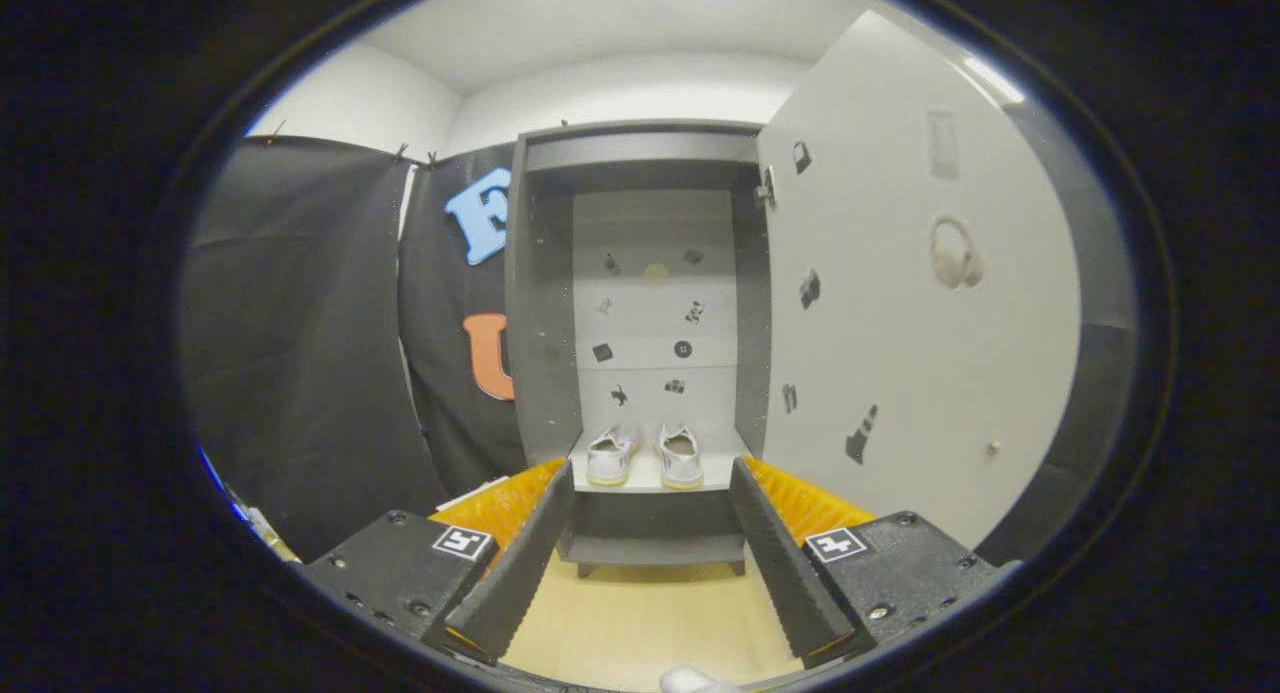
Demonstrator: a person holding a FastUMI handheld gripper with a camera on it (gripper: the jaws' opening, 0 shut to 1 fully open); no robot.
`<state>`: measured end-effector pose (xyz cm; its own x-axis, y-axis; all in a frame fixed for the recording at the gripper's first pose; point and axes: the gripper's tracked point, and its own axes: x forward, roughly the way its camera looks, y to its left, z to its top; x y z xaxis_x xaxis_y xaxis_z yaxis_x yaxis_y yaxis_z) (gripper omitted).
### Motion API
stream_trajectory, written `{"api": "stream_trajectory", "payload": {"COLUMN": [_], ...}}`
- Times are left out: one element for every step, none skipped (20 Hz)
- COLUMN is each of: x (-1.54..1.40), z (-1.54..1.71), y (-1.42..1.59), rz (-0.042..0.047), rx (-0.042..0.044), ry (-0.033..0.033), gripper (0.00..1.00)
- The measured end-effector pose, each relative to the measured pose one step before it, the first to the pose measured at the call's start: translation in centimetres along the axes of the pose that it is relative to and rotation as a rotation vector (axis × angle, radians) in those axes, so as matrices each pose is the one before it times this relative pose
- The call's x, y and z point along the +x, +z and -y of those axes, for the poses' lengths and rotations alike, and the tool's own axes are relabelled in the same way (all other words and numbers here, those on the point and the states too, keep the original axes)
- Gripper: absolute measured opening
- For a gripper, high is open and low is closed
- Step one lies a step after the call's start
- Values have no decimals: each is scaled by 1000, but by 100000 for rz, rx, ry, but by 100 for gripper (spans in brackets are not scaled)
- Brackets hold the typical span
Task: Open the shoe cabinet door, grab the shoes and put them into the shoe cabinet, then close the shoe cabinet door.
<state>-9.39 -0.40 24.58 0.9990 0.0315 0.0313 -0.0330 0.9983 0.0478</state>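
Note:
A grey shoe cabinet (540,303) stands ahead against the booth wall. Its white door (900,303) is swung wide open to the right, with a small knob (993,447) near its lower outer edge. A pair of white shoes (645,455) sits side by side on the cabinet's shelf (650,476), heels toward me. My gripper (650,473) is open, well back from the cabinet, with nothing between its fingers; the shoes show in the gap beyond the fingertips.
Small dark stickers dot the cabinet's back panel (650,313) and the inside of the door. Black cloth (300,343) hangs to the left of the cabinet. A pale wooden floor (640,623) lies between me and the cabinet's base.

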Motion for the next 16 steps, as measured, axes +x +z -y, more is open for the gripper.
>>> {"api": "stream_trajectory", "payload": {"x": [-1456, -1457, -1412, -1264, -1308, -1144, -1208, -953, -844, -469, -178, 3, -80, 188, 322, 369], "z": [616, 658, 600, 771, 1045, 1358, 1269, 1285, 1822, 2211, 1931, 2049, 2417, 1767, 2173, 1880], "y": [537, 157, 93, 13, 118, 89, 121, 67, 8, -5, 21, 34, -225, -30, -131, -29], "rz": [1511, 280, 188, -135, 382, 222, 779, 60, -101, 251, -103, 185, -391, -313, -524, -528], "rx": [-449, 19, 697, 537, 571, 183, 590, 778, 680, 541, 159, -46, 206, 331, 170, 98], "ry": [-422, 2, 280, -135, -983, -1376, -824, -1317, -2076, -3181, -3102, -3415, -3648, -2300, -2718, -2095], "gripper": [99, 99, 99, 99, 99, 99, 99, 99, 99, 99, 99, 99, 99, 99, 99, 99]}}
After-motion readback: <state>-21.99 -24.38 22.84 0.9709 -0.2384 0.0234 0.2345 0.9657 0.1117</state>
